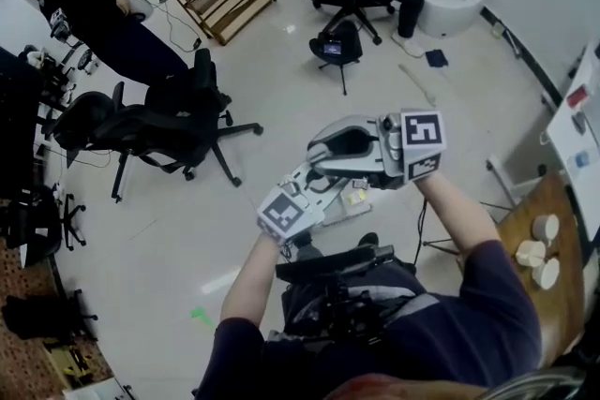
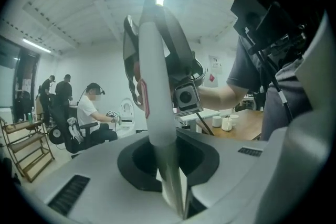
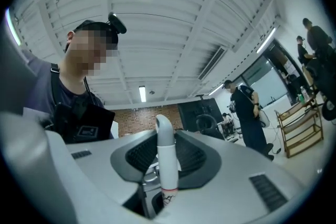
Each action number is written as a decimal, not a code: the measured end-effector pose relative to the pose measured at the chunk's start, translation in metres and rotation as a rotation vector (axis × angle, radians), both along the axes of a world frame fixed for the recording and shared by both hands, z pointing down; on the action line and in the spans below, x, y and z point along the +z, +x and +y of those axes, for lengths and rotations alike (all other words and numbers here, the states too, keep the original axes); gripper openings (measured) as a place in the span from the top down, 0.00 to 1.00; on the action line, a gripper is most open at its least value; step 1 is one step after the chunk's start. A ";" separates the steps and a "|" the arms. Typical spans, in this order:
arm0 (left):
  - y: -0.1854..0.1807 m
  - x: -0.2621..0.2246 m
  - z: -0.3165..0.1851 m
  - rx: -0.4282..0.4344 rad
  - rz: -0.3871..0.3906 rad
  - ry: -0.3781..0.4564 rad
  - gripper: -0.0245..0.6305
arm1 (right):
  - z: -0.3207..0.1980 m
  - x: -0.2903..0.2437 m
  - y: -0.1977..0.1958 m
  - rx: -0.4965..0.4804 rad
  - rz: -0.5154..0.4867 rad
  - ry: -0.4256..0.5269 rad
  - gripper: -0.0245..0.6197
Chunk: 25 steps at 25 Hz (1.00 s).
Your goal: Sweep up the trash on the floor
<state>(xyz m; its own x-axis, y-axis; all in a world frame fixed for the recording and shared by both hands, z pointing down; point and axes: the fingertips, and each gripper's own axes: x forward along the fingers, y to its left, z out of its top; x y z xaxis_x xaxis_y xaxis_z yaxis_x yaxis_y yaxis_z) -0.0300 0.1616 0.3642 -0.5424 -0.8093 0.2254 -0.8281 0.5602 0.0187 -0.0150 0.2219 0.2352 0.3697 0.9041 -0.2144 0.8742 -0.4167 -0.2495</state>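
- Grips a long white plastic handle with the left gripper, jaws clenched on its lower part (what hangs at its far end cannot be made out).
- Grips a short white round-tipped handle with a red ring with the right gripper, jaws clamped on its base.
- Holds both grippers close together, to the right of the black swivel chair with a star base and nearer the person.
- Small bright green scrap of trash flat on the glossy pale floor, on the near side of that chair, well apart from both grippers and untouched.
- Long pale stick on the floor, well to the right of the chair.
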 end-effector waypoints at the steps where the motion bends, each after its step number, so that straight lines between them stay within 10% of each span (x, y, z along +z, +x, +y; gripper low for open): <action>1: 0.000 0.004 -0.005 0.003 0.009 -0.003 0.91 | -0.002 0.003 0.000 -0.003 0.000 0.005 0.77; 6: -0.008 0.020 -0.023 -0.043 0.004 -0.046 0.89 | -0.012 0.024 -0.001 0.032 -0.005 0.056 0.77; 9: -0.015 0.005 -0.023 -0.072 0.007 0.100 0.89 | -0.011 0.035 -0.002 0.068 -0.023 0.097 0.77; 25: -0.045 0.081 -0.030 0.134 0.153 0.071 0.96 | -0.022 0.110 -0.058 0.218 0.156 0.163 0.76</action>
<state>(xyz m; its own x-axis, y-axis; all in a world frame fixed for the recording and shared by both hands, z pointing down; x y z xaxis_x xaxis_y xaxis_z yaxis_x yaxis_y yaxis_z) -0.0755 0.1313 0.4455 -0.3928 -0.8886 0.2367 -0.8794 0.4383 0.1857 -0.0731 0.1994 0.3451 0.1372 0.9856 -0.0988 0.8842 -0.1668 -0.4362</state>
